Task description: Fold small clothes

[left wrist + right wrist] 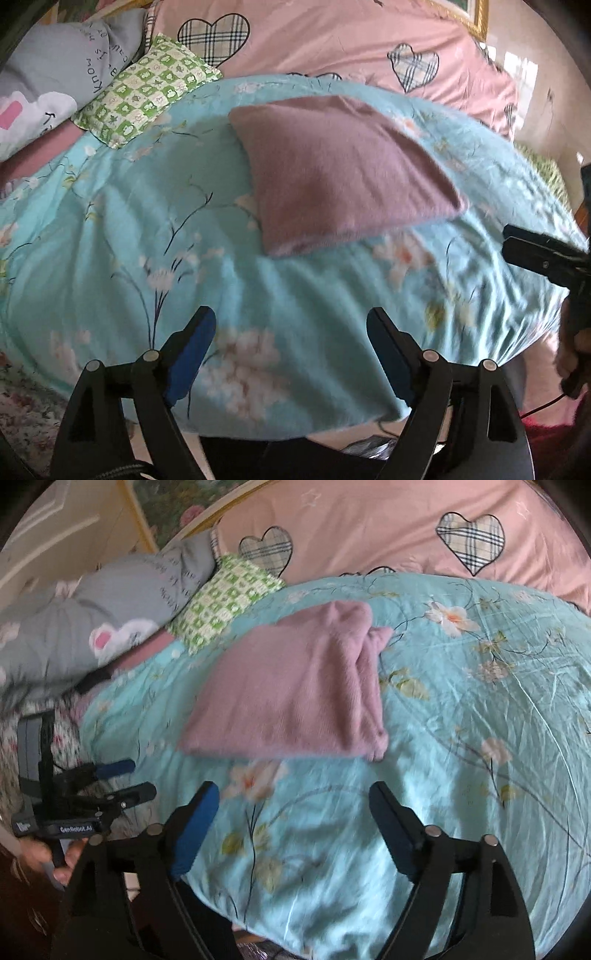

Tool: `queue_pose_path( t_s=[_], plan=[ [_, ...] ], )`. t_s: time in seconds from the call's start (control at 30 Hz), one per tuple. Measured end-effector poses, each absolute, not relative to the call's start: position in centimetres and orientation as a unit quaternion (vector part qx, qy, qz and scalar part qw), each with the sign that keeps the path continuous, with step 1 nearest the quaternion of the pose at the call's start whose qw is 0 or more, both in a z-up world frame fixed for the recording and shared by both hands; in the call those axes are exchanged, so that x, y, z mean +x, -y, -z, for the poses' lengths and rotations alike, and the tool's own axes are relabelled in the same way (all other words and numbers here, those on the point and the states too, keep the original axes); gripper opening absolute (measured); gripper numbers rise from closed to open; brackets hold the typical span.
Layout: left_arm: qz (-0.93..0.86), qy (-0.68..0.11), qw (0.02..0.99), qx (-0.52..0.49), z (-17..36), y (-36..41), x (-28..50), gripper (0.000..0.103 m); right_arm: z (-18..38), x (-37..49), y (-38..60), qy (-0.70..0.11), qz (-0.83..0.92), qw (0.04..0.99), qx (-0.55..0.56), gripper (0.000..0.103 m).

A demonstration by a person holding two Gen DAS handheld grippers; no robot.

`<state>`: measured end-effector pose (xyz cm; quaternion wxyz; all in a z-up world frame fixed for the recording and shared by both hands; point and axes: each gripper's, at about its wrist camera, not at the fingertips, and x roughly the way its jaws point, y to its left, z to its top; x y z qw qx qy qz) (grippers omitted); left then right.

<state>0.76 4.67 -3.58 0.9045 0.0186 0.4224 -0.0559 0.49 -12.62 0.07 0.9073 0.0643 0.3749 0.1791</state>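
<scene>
A mauve knit garment [343, 170] lies folded into a flat wedge on the turquoise floral quilt [155, 206]. It also shows in the right wrist view [295, 690], with its layered edges at the right side. My left gripper [291, 321] is open and empty, held above the quilt's near edge, well short of the garment. My right gripper [295, 797] is open and empty, just in front of the garment's near edge. The right gripper shows at the right edge of the left wrist view [535, 254]. The left gripper shows at the left of the right wrist view [125, 779], jaws apart.
A green checked pillow [147, 88] and a grey printed pillow [55, 74] lie at the far left. A pink quilt with plaid hearts [332, 40] lies behind the turquoise one. A flowered sheet [22, 406] shows below the quilt's left edge.
</scene>
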Motion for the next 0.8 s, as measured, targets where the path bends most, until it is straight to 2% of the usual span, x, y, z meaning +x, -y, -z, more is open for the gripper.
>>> queue_pose_path(
  t_s=[0.23, 0.4, 0.5, 0.63, 0.8],
  plan=[
    [0.05, -0.428, 0.902, 0.032, 4.1, -4.4, -0.2, 0.085, 1.5, -1.2, 11.4, -0.398, -0.181, 0.899, 0.015, 0.09],
    [0.034, -0.4, 0.914, 0.058, 1.6, -4.0, 0.3, 0.086, 0.5, -1.0, 10.8, -0.394, -0.185, 0.9, 0.001, 0.09],
    [0.035, -0.383, 0.921, 0.063, -0.6, -4.2, 0.9, 0.09, -1.5, -0.5, 10.7, -0.378, -0.195, 0.905, -0.002, 0.091],
    [0.026, -0.364, 0.928, 0.07, -2.5, -4.3, 1.8, 0.1, -4.6, 0.2, 10.4, -0.347, -0.196, 0.917, -0.015, 0.102],
    [0.021, -0.386, 0.92, 0.07, -0.8, -3.7, 3.7, 0.102, -4.7, 1.9, 9.4, -0.346, -0.195, 0.917, -0.029, 0.103]
  ],
)
